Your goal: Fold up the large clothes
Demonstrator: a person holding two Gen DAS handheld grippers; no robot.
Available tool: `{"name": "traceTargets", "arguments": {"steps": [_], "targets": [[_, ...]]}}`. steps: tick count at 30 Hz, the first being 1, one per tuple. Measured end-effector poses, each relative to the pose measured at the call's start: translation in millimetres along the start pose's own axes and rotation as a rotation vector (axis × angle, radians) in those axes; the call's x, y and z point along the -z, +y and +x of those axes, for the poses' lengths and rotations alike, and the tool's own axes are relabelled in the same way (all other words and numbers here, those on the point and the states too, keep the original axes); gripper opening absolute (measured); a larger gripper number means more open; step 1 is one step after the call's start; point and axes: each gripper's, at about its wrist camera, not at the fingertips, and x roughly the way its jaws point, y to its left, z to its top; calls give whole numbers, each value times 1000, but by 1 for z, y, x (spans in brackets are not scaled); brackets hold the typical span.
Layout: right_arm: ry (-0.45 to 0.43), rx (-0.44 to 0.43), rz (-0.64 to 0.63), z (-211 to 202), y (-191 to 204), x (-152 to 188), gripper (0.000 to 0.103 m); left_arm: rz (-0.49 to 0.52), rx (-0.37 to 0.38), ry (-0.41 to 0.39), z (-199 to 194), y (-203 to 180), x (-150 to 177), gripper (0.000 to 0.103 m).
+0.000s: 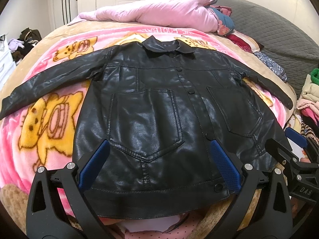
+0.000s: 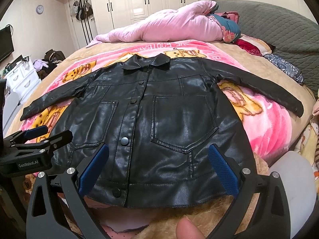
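My left fingers (image 1: pixel 157 169) cut off the jacket's (image 1: pixel 159 107) hem corners, and a fingertip (image 2: pixel 187 229) blocks the 6 o'clock edge in the right view. The jacket lies flat, front up, on the pink blanket (image 1: pixel 43 103) on the bed; its collar points to 12 o'clock, sleeves spread toward 9 and 3. Both my left and right fingers (image 2: pixel 158 169) are spread wide, holding nothing, above the hem. Bare blanket shows beside both sleeves; a pink quilt (image 1: pixel 159 10) lies beyond the collar.
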Motion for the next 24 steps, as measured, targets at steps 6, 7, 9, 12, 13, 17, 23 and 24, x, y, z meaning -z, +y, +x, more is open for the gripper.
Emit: {"name": "traceTargets", "arguments": {"steps": [6,7,9,12,13,17,23,24], "targets": [[6,-20,27,6,-8,-10,99,-3,8,-6,4,-2,-10,94],[5,-21,30,6,-11,-14,99,-7,8,-7,6,-2,-13,94],[7,-22,35,9,-13,-18,99,-19,15,-3,9,-1,-19,94],[9,-6,36,14,-17,-26,99,-31,27,-3,13,0,-30,94],[11,-6,39,16,-19,-29,99,-34,27,-3,14,0,-33,94],[9,3,45,22,-25,-43,99,-42,25,-7,19,0,-47,94],[-5,7,61,28,-34,-70,99,-52,39,-15,22,-1,-67,94],[-8,9,62,29,-34,-74,99,-53,36,-16,22,-1,-70,94]]}}
